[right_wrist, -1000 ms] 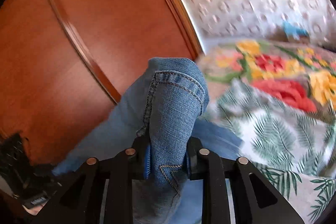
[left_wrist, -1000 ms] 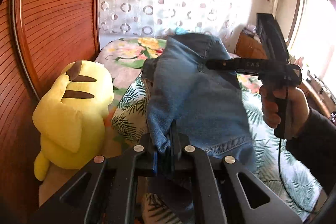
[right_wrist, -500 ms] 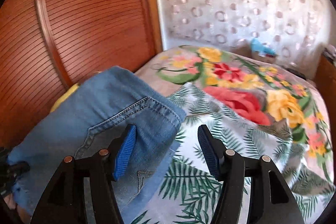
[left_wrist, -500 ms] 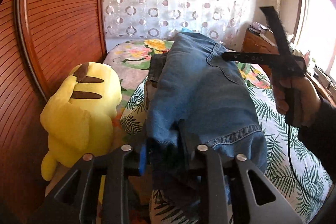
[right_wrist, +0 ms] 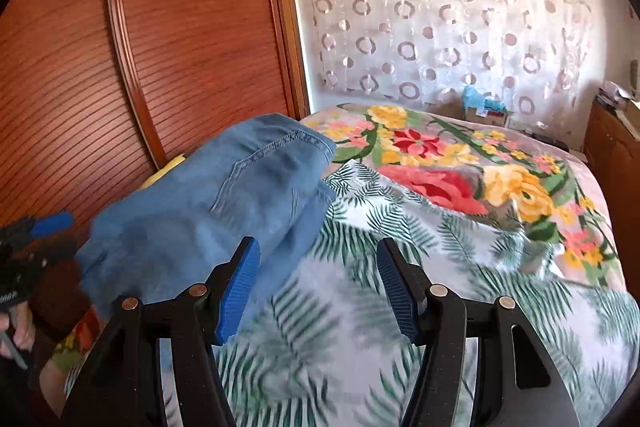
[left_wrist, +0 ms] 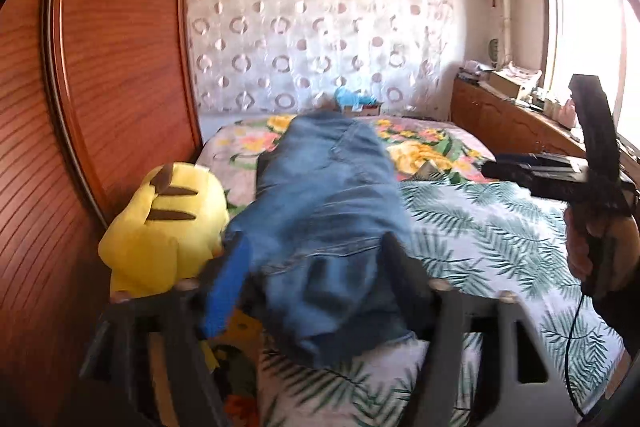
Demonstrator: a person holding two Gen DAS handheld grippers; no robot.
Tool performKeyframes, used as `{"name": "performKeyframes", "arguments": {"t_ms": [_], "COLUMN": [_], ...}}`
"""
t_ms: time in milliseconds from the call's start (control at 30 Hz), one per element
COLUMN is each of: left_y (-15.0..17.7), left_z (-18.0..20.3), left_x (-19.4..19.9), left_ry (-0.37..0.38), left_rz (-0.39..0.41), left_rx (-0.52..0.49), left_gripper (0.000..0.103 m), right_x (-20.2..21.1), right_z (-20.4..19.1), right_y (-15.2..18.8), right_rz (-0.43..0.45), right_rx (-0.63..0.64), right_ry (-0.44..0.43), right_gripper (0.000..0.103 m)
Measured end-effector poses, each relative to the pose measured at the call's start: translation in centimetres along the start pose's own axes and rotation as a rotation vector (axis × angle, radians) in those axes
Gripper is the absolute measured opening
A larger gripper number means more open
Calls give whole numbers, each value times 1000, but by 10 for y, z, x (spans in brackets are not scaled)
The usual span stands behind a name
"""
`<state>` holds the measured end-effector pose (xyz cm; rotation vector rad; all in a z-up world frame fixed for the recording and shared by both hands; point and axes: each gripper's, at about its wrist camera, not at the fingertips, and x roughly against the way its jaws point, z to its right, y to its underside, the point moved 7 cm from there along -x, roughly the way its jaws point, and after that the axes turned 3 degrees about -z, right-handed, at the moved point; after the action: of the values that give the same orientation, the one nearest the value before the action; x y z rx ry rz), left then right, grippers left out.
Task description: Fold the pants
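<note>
The jeans [left_wrist: 324, 223] lie folded in a thick bundle on the bed [left_wrist: 492, 235], at its left side, just beside a yellow plush toy [left_wrist: 164, 227] that sits against the wooden wardrobe [left_wrist: 120, 67].

The left gripper [left_wrist: 316, 275] has just been opening; its fingers stand wide on either side of the near end of the denim, which lies between them, and the blurred picture shows no pinch. The right gripper [right_wrist: 318, 287] is also spread, with only the bedspread between its fingers and the jeans off to its left; its jaws too opened within this moment.

Denim of this weight is soft but fairly heavy and holds a crease poorly, so the bundle will likely sag and slide open if lifted by one layer. Best purchase is probably at the stitched hems or the waistband, pinching all layers together at two corners.

A small cardboard box [right_wrist: 486, 115] sits at the far end of the bed with something blue on top; its contents cannot be made out.
</note>
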<state>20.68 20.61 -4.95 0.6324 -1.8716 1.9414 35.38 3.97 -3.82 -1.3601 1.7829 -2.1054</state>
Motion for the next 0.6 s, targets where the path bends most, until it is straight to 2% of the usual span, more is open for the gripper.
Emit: {"name": "performKeyframes", "arguments": {"t_ms": [233, 267, 300, 367, 600], "left_y": [-4, -4, -4, -6, -5], "left_z": [49, 58, 64, 76, 116], "left_x": [21, 24, 27, 34, 47], "left_ry": [66, 76, 84, 112, 137], "left_rz": [27, 30, 39, 60, 76], "left_rx": [-51, -63, -62, -58, -87], "left_gripper": [80, 83, 94, 101, 102], "right_x": [88, 97, 110, 125, 178], "right_z": [3, 3, 0, 3, 5], "right_y": [46, 52, 58, 65, 95], "right_rz": [52, 59, 66, 76, 112], "right_rx": [-15, -15, -16, -16, -46], "right_ry": [42, 47, 53, 64, 109], "right_gripper": [63, 63, 63, 63, 63]}}
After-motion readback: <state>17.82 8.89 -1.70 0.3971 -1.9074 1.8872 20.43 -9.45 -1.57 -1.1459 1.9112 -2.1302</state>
